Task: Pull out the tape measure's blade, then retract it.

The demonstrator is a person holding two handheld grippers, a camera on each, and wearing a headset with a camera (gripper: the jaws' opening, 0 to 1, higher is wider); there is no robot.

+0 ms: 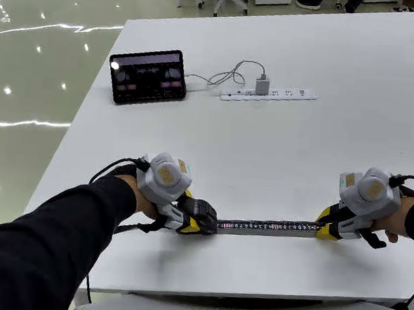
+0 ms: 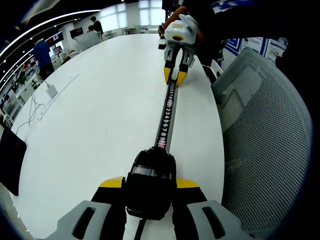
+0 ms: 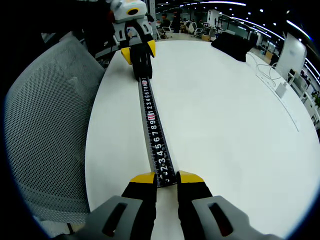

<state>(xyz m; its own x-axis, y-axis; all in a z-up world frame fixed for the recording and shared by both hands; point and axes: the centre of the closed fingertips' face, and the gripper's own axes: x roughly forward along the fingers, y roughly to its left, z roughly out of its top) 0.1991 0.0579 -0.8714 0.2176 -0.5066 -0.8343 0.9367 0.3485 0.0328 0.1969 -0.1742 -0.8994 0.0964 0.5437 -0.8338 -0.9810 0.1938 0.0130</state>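
Along the near edge of the desk [image 1: 298, 153], the tape measure [image 1: 202, 215] sits at the 9 o'clock end of your head view. Its blade [image 1: 269, 227] is drawn out in a straight line toward 3 o'clock, numbers facing up. Your left tool [image 2: 150, 182] is pinching the tape measure by its two sides, jaws pressed against the black housing. Your right tool [image 3: 166, 178] is pinching the blade's free end between its yellow tips. The blade's long axis runs straight between the two tools: from the right tool it leads off at 12 o'clock in the right gripper view, and from the left tool it does the same in the left gripper view. With the pull-out looking done, retracting likely falls to your right tool, which should travel toward 9 o'clock along that line and not across it, so the blade feeds in without kinking. A mesh chair [image 2: 260, 125] stands just off the desk edge beside the blade, so keep the travel over the desk.
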